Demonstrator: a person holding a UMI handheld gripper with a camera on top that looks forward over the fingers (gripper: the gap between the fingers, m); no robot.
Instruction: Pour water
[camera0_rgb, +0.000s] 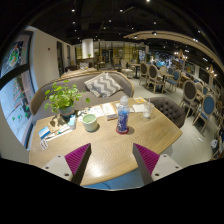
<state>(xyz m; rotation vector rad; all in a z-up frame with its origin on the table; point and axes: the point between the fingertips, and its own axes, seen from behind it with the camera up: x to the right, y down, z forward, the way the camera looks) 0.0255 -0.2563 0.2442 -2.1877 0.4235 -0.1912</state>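
Approach to bottle, nothing held.
Gripper open, empty, at counter's near edge. Water bottle upright mid-counter, straight ahead beyond fingers; white cup just beside it, to its left.

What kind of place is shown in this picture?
Probably a café or restaurant dining room. Many chairs and tables fill the back, and ceiling lights hang above. On the near wooden table stand a bottle and a potted plant, beyond the open gripper.
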